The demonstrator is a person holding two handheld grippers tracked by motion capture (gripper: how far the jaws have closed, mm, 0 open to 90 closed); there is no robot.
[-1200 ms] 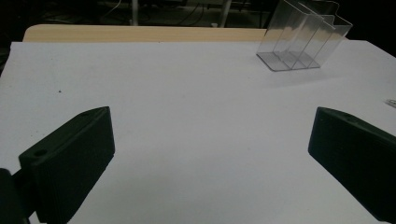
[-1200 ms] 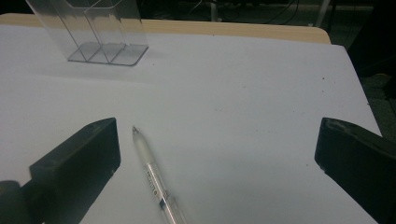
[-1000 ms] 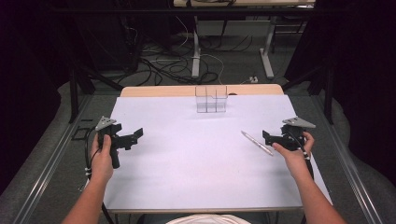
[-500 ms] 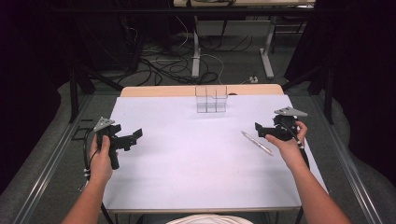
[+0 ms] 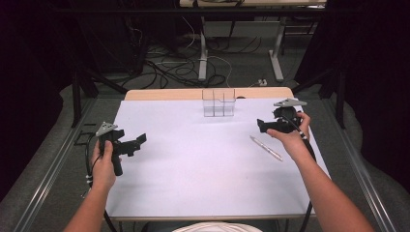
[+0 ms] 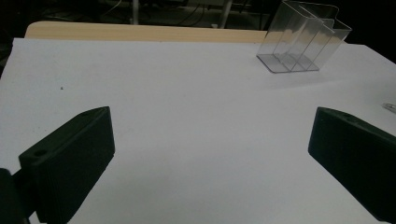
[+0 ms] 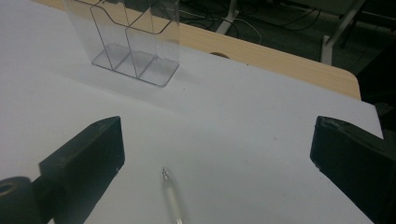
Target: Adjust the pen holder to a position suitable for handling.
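A clear plastic holder (image 5: 219,102) with several compartments stands upright at the far middle of the white table (image 5: 203,174). It is empty in the left gripper view (image 6: 303,39) and the right gripper view (image 7: 130,37). A translucent pen (image 5: 266,148) lies flat on the right side. My right gripper (image 5: 262,126) hovers open just beyond the pen, which lies low between its jaws (image 7: 173,198). The right gripper (image 7: 217,135) holds nothing. At the left, my left gripper (image 5: 139,141) is open and empty, its jaws wide apart (image 6: 210,126) and facing the holder.
A strip of bare wooden tabletop (image 5: 208,93) runs along the far edge behind the holder. Beyond it are table legs and loose cables on the floor (image 5: 193,67). Dark curtains close in both sides.
My right gripper has moved away from me and slightly left, from beside the pen to beyond its far end. The pen and the left gripper have stayed put.
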